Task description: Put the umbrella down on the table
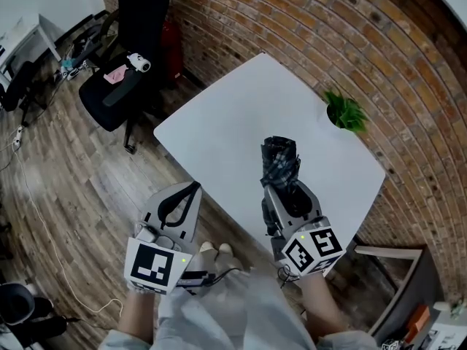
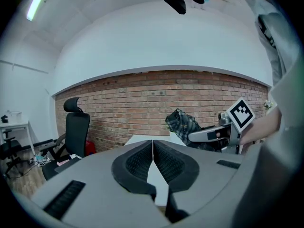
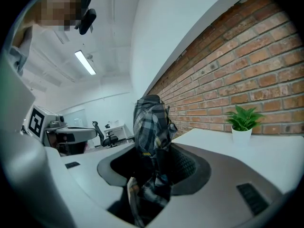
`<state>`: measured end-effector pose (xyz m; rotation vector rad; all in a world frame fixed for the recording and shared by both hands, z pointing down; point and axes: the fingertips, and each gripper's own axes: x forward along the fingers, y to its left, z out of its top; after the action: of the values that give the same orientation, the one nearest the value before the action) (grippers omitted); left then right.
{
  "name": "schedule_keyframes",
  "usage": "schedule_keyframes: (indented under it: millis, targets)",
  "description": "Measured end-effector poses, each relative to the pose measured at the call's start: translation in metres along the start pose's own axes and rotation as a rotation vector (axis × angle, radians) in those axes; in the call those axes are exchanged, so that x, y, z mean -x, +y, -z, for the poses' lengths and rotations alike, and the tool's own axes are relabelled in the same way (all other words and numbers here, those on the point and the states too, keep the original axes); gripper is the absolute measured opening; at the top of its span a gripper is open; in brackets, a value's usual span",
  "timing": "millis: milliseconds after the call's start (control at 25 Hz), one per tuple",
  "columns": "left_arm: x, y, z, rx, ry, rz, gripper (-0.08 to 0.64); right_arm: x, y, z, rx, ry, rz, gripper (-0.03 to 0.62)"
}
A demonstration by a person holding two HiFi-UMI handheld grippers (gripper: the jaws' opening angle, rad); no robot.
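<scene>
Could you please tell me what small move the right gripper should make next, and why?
Probably lower the right gripper toward the white table: its jaws are shut on the folded plaid umbrella, which seems held above the tabletop, not resting on it.

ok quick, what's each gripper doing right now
Left gripper: jaws shut, nothing between them.
Right gripper: jaws shut on the folded plaid umbrella.
</scene>
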<state>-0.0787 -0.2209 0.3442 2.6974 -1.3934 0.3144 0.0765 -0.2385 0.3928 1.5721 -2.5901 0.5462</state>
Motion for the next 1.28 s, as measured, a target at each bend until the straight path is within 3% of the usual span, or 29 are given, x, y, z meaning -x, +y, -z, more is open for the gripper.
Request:
schedule_keyframes:
  millis: [720,1280]
  targets:
    - [-0.037,-0.011,0.027,-0.008,0.060,0.054,0.021,-0.049,-0.072,0.081,0.001,0.187,0.096,0.218]
    - [-0.045,-0.004,0.039,0.019,0.082,0.038,0.021,-0.087,-0.105,0.137,0.028,0.403,0.159,0.218]
